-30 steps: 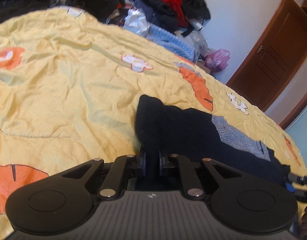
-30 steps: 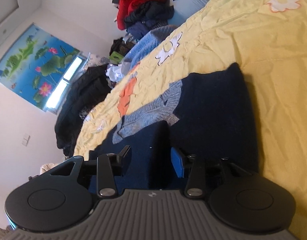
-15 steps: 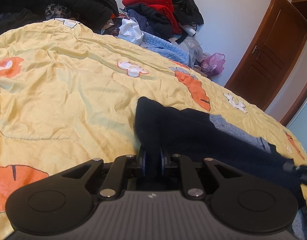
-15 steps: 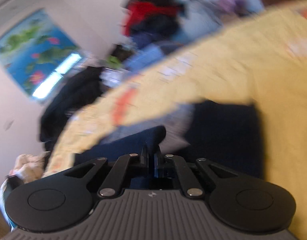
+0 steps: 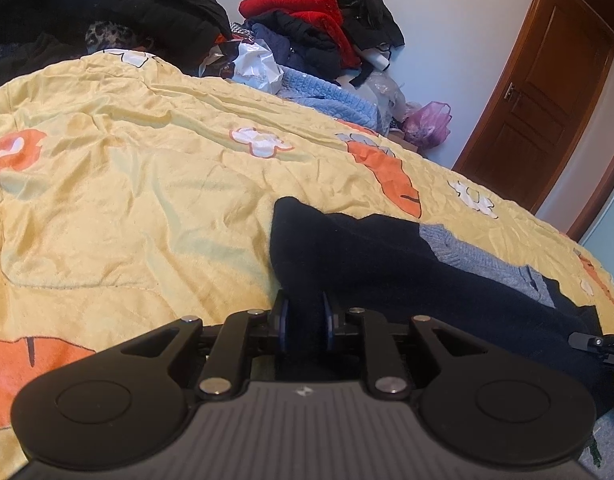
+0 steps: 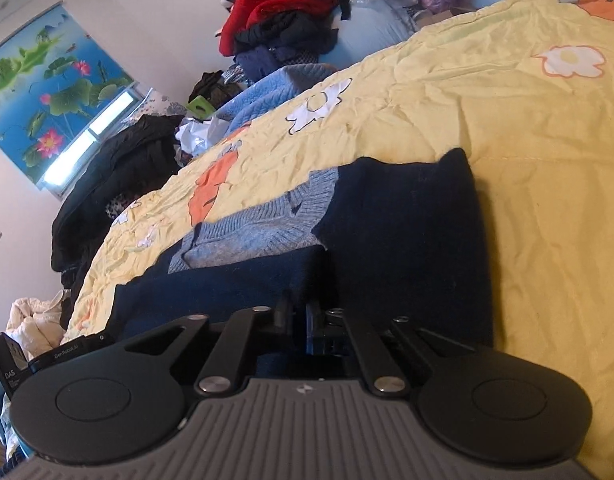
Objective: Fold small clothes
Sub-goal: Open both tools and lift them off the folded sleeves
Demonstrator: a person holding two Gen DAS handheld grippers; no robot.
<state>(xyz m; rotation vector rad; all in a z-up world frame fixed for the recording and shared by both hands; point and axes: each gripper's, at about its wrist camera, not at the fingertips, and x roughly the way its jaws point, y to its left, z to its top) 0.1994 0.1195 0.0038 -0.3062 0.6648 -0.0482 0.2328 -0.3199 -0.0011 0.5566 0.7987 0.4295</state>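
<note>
Left wrist view shows the left gripper (image 5: pixel 303 326) clamped on a bunched fold of the dark navy knitted sweater with a grey collar (image 5: pixel 387 264), its blue-edged pads pressing the thick cloth from both sides. The sweater lies spread on the yellow quilted bedspread with orange and white flower prints (image 5: pixel 127 200), which covers the bed. In the right wrist view the right gripper (image 6: pixel 300 322) sits closed at another edge of the same sweater (image 6: pixel 407 220); the jaws have just been closing, and navy cloth appears to be pinched between them, though the dark fabric against the black fingers makes that hard to confirm. Holding two edges at once would let the person lift and lay one part over the rest as a fold. A heap of red, black and blue clothes (image 5: pixel 319 32) sits beyond the bed, well apart.
</note>
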